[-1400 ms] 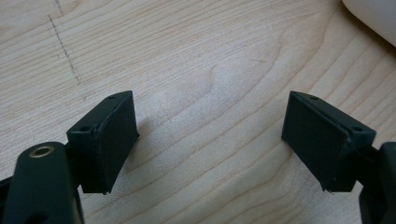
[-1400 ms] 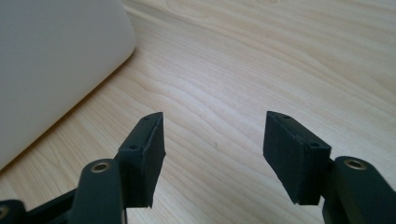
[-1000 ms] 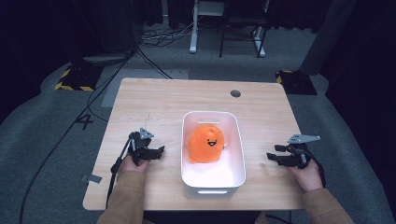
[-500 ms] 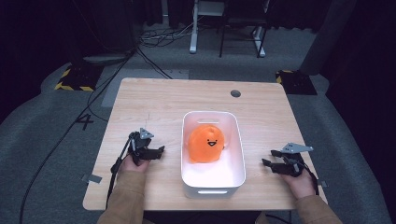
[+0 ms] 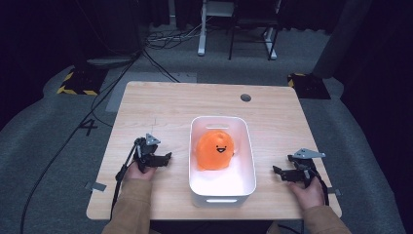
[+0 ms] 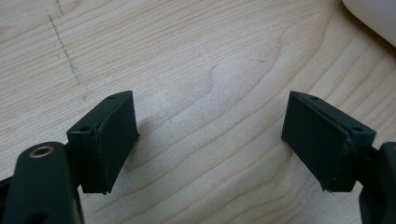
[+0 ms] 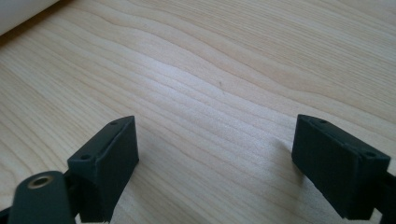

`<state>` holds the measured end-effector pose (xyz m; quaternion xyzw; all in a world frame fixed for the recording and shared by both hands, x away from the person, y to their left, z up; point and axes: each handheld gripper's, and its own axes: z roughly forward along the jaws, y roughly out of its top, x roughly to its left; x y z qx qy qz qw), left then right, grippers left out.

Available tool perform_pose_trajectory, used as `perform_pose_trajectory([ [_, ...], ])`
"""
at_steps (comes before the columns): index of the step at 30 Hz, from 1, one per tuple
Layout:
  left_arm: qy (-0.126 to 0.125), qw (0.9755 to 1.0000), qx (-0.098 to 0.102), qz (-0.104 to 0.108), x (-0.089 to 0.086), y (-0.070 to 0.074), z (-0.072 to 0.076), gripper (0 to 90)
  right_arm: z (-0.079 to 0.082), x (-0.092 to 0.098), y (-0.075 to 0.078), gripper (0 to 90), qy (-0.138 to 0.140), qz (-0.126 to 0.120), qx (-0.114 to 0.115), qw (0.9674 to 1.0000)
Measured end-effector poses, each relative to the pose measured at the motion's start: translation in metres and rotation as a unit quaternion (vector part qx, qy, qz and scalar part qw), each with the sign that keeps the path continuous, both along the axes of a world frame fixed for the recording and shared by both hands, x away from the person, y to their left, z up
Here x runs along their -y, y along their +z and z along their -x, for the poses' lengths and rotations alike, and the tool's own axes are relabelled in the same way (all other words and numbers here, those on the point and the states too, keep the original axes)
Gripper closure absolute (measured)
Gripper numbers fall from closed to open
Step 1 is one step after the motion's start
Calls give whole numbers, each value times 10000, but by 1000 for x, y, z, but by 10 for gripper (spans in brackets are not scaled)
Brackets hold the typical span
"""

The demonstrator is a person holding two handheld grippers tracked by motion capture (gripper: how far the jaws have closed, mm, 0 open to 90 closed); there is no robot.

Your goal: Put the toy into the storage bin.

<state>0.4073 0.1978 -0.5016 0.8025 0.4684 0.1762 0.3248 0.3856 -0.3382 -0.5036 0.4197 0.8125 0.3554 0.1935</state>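
An orange plush toy (image 5: 216,149) with a small smiling face lies in a white bin (image 5: 246,183) at the middle of the wooden table (image 5: 165,107). My left gripper (image 5: 168,157) rests left of the bin and points at it. It is open over bare wood (image 6: 208,105). On the other side of the bin my right gripper (image 5: 276,170) points left toward it. Its jaws have just been opening and now stand wide apart over bare wood (image 7: 215,123), with nothing between them.
A corner of the bin shows at the top right of the left gripper view (image 6: 373,18) and at the top left of the right gripper view (image 7: 18,14). A round cable hole (image 5: 246,97) sits at the table's back right. Cables and stand legs lie on the floor behind.
My right gripper has sunk to the table, nearer its front edge. The left gripper and the toy have stayed put.
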Motion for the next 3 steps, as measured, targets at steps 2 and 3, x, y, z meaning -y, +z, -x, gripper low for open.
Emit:
perform_pose_trajectory([
  [2,-19,10000,-15,10,0,0,0,186,0,0,0,145,-2,2,2,10000],
  [3,-14,10000,17,0,-1,0,0,185,0,0,0,146,-6,2,-1,10000],
])
